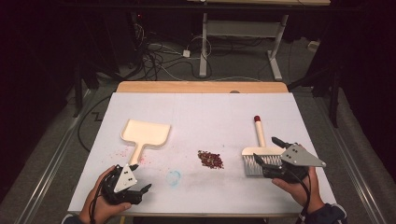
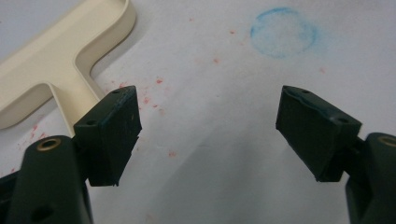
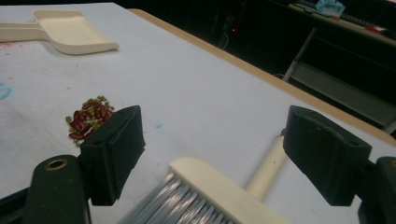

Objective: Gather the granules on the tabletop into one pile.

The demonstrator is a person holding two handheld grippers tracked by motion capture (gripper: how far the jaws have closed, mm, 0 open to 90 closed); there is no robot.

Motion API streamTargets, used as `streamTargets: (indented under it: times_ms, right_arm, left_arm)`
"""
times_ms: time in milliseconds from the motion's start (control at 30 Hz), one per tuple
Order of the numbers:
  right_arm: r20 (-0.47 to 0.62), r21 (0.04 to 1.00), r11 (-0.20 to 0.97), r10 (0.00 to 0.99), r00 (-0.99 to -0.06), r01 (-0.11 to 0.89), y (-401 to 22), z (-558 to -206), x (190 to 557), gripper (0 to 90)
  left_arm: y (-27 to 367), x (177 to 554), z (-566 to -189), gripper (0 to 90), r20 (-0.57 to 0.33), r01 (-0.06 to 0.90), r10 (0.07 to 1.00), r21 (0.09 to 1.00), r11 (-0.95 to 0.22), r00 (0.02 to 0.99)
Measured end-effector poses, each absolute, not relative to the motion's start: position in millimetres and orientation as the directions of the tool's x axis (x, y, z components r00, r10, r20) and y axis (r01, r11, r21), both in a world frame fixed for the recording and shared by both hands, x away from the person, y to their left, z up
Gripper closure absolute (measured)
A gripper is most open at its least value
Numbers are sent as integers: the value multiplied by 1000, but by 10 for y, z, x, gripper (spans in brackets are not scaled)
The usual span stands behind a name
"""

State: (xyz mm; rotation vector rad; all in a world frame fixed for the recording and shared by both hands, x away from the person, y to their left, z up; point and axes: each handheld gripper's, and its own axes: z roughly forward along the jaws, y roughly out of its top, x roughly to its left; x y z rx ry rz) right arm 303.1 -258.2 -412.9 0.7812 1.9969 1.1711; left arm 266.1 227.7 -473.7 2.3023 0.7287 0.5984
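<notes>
Hovering at the lower right of the high view, the right gripper (image 1: 270, 157) has its jaws apart above the brush (image 1: 258, 154), whose bristles and cream head lie between them in the right gripper view, probably lined up for a grab. The left gripper (image 1: 135, 179), at lower left, also has its jaws apart, just beside the dustpan (image 1: 144, 134) handle, suggesting it is meant to take it. Between the two tools, a small pile of beans (image 1: 210, 159) sits mid-desk (image 1: 201, 112), ready to be swept; the dustpan's open mouth faces away from the pile.
</notes>
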Motion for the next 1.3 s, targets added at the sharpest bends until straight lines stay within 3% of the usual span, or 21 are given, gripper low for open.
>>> streamTargets:
  times_ms: [367,1300]
  right_arm:
    - [-233,881,426,770,-594,207,-2700,-4547,2768,224]
    - [-296,861,477,749,-593,173,-2646,-4506,2728,223]
  left_arm:
    - [2266,2649,-4728,213,226,339,637,692,-638,737]
    - [2280,2637,-4721,209,225,340,638,692,-637,736]
